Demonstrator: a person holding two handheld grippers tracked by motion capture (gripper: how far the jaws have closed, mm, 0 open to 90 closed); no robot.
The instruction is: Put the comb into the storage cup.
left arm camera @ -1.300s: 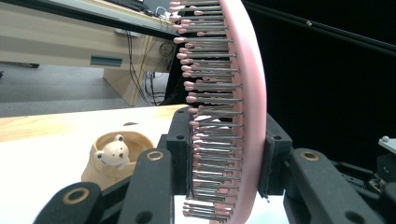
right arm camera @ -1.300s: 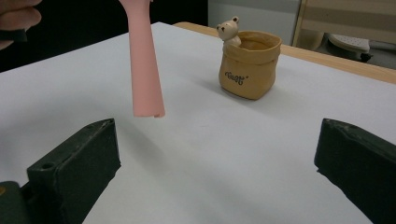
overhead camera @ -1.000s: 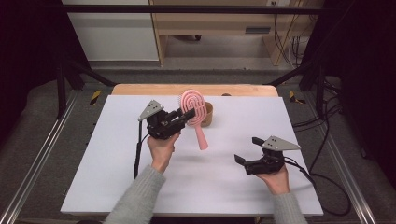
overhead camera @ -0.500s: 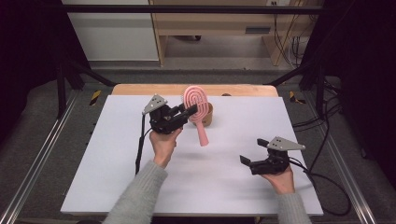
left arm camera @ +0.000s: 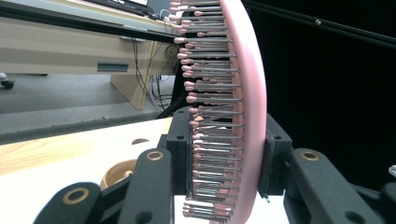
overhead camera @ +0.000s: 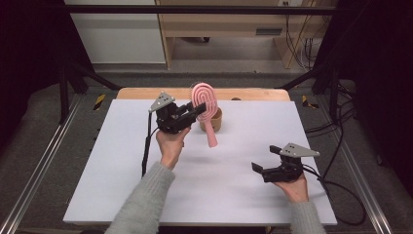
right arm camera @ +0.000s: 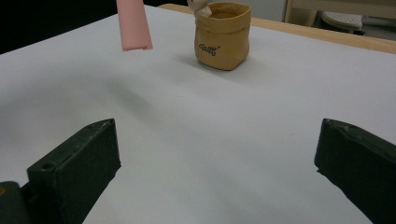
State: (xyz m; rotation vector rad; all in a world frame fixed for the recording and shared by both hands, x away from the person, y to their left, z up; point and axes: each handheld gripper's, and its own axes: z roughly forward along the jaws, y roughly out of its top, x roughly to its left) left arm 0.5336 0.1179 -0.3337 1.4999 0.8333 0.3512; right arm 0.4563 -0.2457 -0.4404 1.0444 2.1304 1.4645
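Note:
A pink hairbrush (overhead camera: pixel 204 96) hangs upright above the table, handle end down (right arm camera: pixel 133 28). My left gripper (overhead camera: pixel 197 111) is shut on the brush head, its pads pressing the bristle side and the back (left arm camera: pixel 243 93). Just behind the handle a small tan pot (overhead camera: pixel 219 120) stands on the white mat, with something pale showing at its rim (right arm camera: pixel 222 37). My right gripper (overhead camera: pixel 263 158) rests low near the mat's front right, open, with bare mat between its jaws (right arm camera: pixel 217 158).
The white mat (overhead camera: pixel 122 170) covers a wooden table whose far edge (overhead camera: pixel 253 93) shows behind the pot. Metal rails run along both sides, and cables trail off at the right (overhead camera: pixel 341 185).
The left gripper has lifted the brush slightly, so the handle end sits a little higher. The right hand has shifted a touch to the right.

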